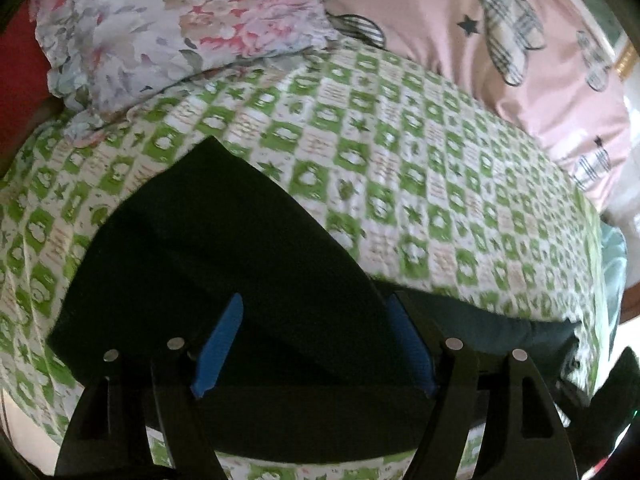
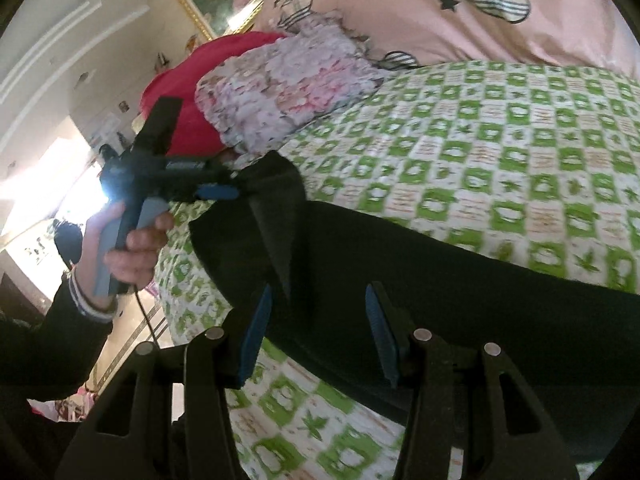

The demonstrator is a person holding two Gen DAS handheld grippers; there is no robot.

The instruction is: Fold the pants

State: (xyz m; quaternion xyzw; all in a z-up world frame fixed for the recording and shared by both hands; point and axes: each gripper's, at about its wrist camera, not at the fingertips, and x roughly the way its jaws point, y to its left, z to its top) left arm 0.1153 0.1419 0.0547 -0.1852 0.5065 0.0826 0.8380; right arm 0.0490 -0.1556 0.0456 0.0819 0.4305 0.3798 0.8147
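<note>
your left gripper has its jaws spread wide, nothing between the blue pads, hanging just above the dark pants. seen from the right wrist, the same left gripper sits at the far end of the pants, where a fold of cloth stands up beside its pad; touching or not, cannot tell. your right gripper is half spread over the near edge of the pants, pads not visibly pinching cloth, so released. pants lie on the green checked bedsheet, below the floral pillow. step looks like between folds, one fold laid. next move likely needs regripping an end and carrying it across. long axis in the right view runs from upper left to lower right.
</note>
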